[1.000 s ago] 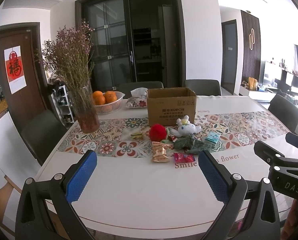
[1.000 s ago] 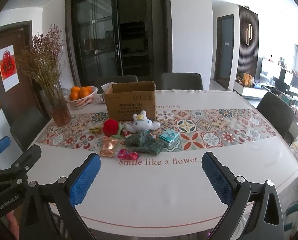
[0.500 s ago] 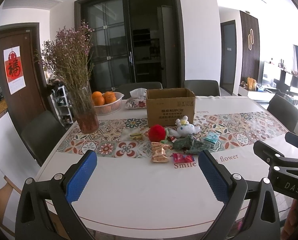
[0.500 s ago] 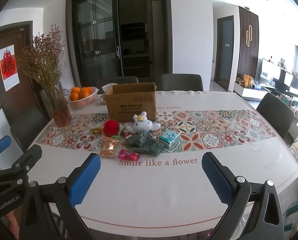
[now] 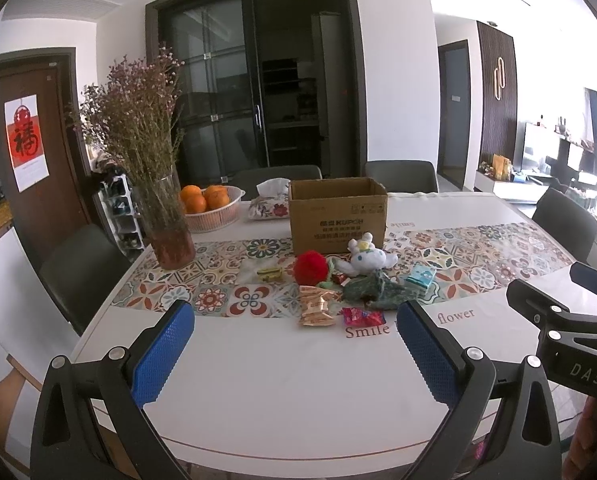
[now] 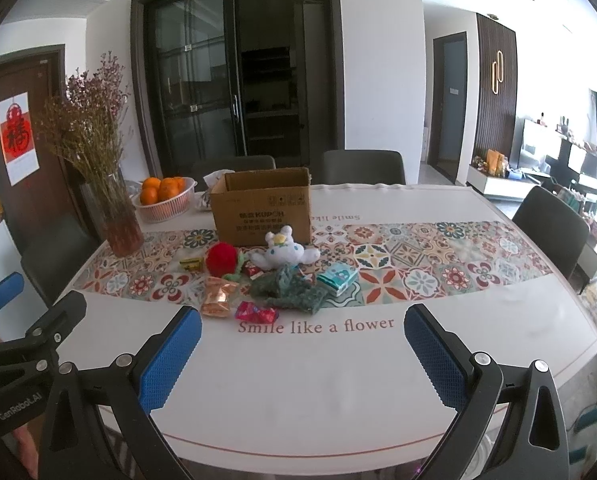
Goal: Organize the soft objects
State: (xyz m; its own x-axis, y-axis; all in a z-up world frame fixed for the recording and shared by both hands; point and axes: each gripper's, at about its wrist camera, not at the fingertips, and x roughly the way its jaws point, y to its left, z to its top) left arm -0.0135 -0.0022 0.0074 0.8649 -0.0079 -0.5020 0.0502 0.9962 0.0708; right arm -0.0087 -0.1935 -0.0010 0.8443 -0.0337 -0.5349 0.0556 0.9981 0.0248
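Right wrist view is showing nothing sorted yet: the white plush toy (image 6: 284, 249), red fluffy pompom (image 6: 221, 257) and dark green knitted cloth (image 6: 288, 290) are lying just near of the open brown cardboard box (image 6: 263, 207). Both the right gripper (image 6: 298, 354) and left gripper (image 5: 296, 352) are gaping wide, holding nothing. The box's inside is hiding from view.
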